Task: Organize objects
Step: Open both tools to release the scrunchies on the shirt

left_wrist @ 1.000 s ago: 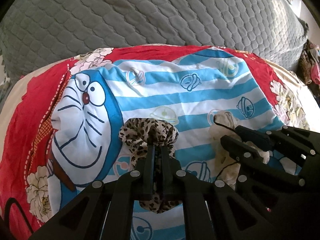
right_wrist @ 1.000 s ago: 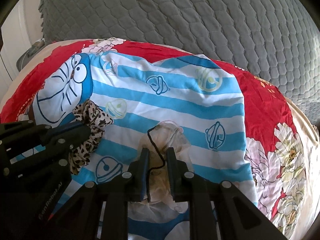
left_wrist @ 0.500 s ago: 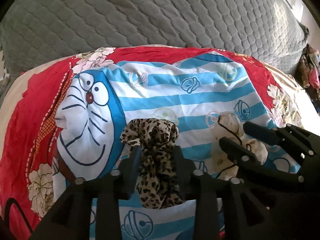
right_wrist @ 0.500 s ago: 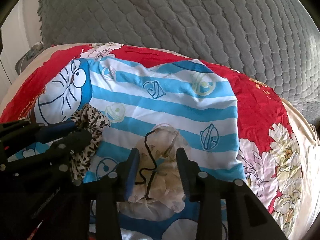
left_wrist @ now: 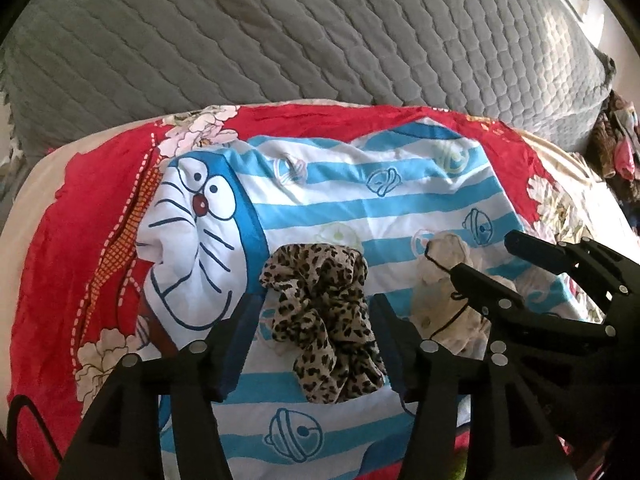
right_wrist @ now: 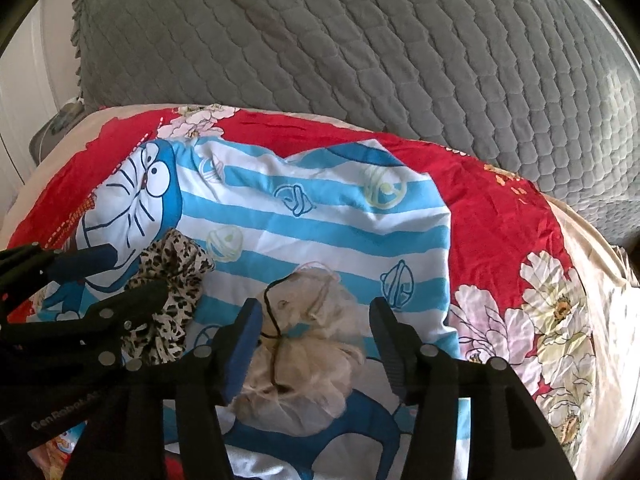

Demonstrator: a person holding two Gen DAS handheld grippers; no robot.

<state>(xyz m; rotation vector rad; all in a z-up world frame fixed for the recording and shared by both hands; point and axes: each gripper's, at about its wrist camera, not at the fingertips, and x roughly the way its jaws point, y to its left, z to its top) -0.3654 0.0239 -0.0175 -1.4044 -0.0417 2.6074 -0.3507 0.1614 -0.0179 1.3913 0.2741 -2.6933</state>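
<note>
leopard scrunchie [left_wrist: 324,320]: it's lying on the striped cartoon sheet [left_wrist: 360,208], sitting between my left tongs' fingers. It's bunched up and its long axis is running away from me, fat ruffled end pointing toward the grey cushion.

left gripper [left_wrist: 316,312]: I've just been opening the jaws, so they're standing spread now. The scrunchie is still lying in the gap, but the pads aren't pressing on it, there's sheet showing on both sides.

cream scrunchie [right_wrist: 308,340]: the pale gauzy one with a thin black cord [right_wrist: 272,320] looping across it. It's resting on the same sheet just to the right of the leopard one, near it but not touching as far as I'm seeing. Long axis is also running away from me.

right gripper [right_wrist: 316,316]: same deal, jaws have just been opening and are sitting apart. The cream scrunchie is lying between them. The left pad is looking very close to its edge, I can't tell if it's actually touching. The right one is clear.

sheet: blue and white stripes with bell prints and a big cartoon cat face [left_wrist: 192,248] at the left. It's lying on a red floral bedspread [left_wrist: 80,220].

behind: a grey quilted cushion [left_wrist: 320,32] is filling the whole back.

containers: I'm not seeing any box or basket from either wrist camera.
</note>
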